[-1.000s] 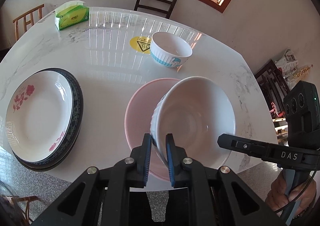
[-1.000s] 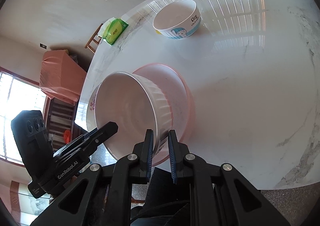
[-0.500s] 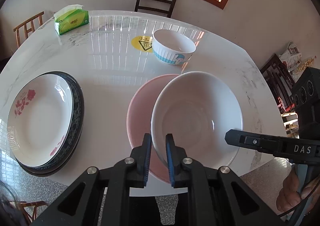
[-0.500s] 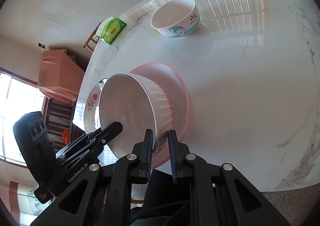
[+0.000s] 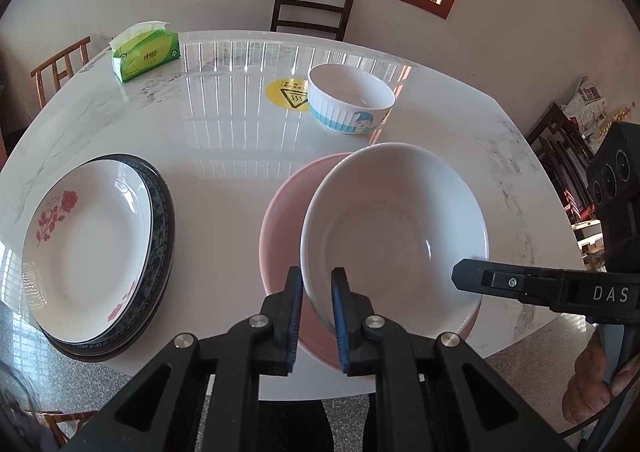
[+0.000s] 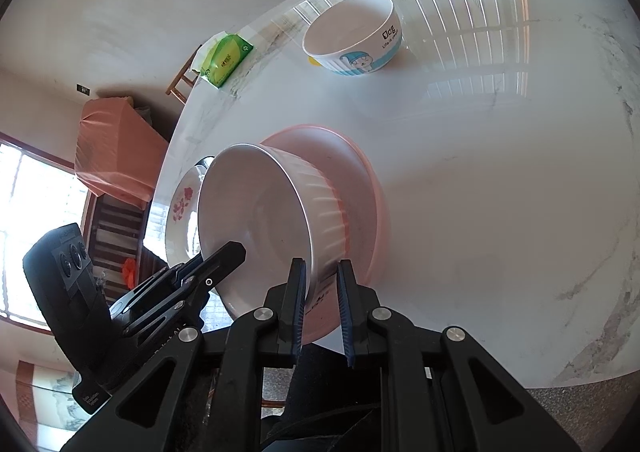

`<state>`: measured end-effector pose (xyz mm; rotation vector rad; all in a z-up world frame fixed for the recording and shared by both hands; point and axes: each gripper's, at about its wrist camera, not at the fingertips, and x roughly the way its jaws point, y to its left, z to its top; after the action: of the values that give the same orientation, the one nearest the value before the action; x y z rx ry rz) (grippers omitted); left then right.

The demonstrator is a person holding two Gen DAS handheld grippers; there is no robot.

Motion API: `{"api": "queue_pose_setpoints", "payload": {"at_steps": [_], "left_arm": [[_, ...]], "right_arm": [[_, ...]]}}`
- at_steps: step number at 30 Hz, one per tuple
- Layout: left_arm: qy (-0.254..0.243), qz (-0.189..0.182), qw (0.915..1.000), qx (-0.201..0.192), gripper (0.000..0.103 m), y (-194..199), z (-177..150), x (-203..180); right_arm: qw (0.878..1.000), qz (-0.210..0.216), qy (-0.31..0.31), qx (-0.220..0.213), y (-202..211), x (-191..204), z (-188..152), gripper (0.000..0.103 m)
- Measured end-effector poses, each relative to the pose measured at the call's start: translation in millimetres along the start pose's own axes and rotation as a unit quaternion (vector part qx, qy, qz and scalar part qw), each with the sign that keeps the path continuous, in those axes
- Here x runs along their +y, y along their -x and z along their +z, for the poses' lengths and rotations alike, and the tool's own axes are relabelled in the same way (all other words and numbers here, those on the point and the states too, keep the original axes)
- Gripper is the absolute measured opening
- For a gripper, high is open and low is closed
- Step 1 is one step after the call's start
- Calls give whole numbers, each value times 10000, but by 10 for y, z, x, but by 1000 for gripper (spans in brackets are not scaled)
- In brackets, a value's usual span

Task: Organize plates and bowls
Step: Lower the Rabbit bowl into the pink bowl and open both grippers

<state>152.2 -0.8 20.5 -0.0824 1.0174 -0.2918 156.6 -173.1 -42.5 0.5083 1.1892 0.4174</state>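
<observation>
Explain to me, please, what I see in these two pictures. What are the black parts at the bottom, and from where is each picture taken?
There is no robot here. A person holds a two-finger gripper in each hand, and each gripper carries a wide-angle camera looking along its fingers. So the black parts at the bottom are the gripper itself.

One picture comes from the left gripper, the other from the right gripper. Each also shows the other gripper at its side.

Both grippers are closed on the rim of one large white bowl, at different places. The bowl sits tilted in or just above a pink bowl; I cannot tell whether they touch.

On the white marble table there are also a smaller bowl with a cartoon figure, a rose plate stacked on a dark-rimmed plate, and a green tissue pack.
</observation>
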Motion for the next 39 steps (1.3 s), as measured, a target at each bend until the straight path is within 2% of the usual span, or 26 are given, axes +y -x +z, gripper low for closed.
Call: {"api": "queue_pose_setpoints", "payload": {"at_steps": [35, 39], "left_arm": [[-171, 229, 9995, -101, 16, -16, -3, -52], [-195, 232, 9995, -79, 19, -21, 1, -60]], "right_arm": [[9999, -34, 70, -79, -10, -15, 17, 17], [9999, -48, 91, -93, -10, -11, 18, 17]]}}
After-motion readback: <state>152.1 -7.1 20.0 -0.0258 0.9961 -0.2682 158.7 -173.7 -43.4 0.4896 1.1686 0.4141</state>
